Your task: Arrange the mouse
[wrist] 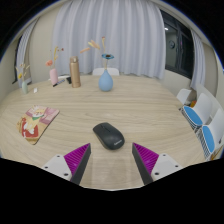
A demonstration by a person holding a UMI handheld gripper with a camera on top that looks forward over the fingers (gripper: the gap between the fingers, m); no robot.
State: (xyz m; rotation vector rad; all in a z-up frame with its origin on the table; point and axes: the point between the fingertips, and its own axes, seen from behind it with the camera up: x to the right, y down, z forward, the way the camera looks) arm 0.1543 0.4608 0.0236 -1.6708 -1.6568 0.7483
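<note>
A black computer mouse (108, 135) lies on the light wooden table (120, 105), just ahead of my fingers and roughly centred between them, turned a little askew. My gripper (112, 158) is open, its magenta pads (78, 157) spread wide on both sides with bare tabletop between them. Neither finger touches the mouse.
A colourful booklet (37, 123) lies on the table to the left. At the far side stand a blue vase (106, 80), a tan bottle (75, 72), a pink vase (53, 74) and another small vase (25, 84). Blue and white chairs (205, 120) stand at the right.
</note>
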